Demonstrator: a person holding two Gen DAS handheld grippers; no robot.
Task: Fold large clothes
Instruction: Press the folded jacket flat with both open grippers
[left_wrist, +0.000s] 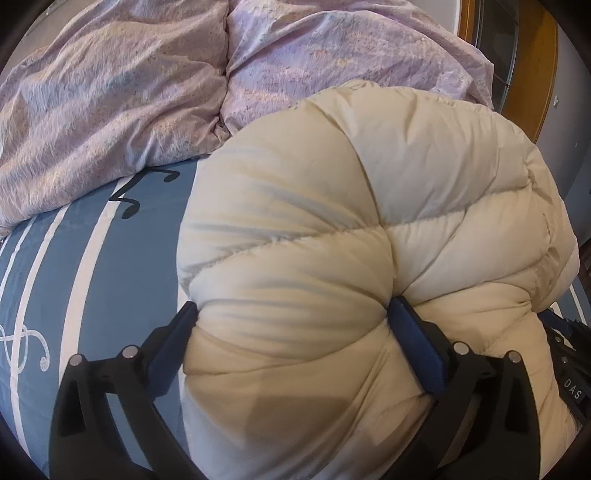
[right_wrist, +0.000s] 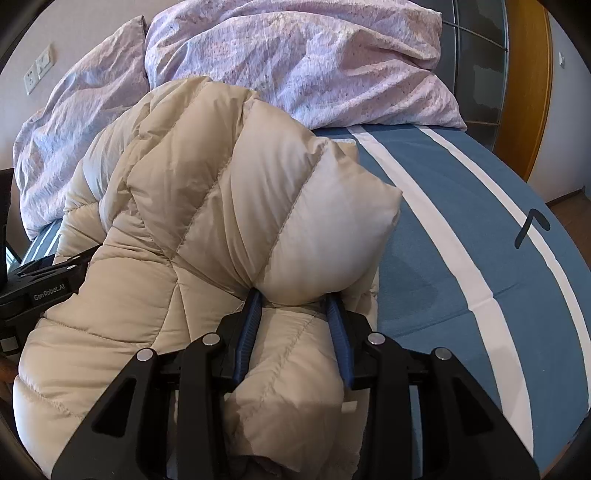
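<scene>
A puffy cream down jacket (left_wrist: 369, 203) lies bunched on the blue striped bed sheet (left_wrist: 92, 258). My left gripper (left_wrist: 291, 308) stands with its jaws spread wide around a quilted bulge of the jacket, whose fabric fills the gap and brushes both blue pads (left_wrist: 413, 343). In the right wrist view the jacket (right_wrist: 203, 184) is heaped to the left of centre. There my right gripper (right_wrist: 292, 295) is shut on a narrow fold of it, and the padding swells out above the pads (right_wrist: 247, 332). The left gripper's black body (right_wrist: 37, 291) shows at the left edge.
A crumpled lilac duvet (left_wrist: 110, 92) (right_wrist: 295, 55) is piled at the head of the bed behind the jacket. Bare blue sheet (right_wrist: 443, 240) with white stripes stretches to the right. A wooden door frame (right_wrist: 528, 74) stands beyond the bed, and wall sockets (right_wrist: 38, 70) are at far left.
</scene>
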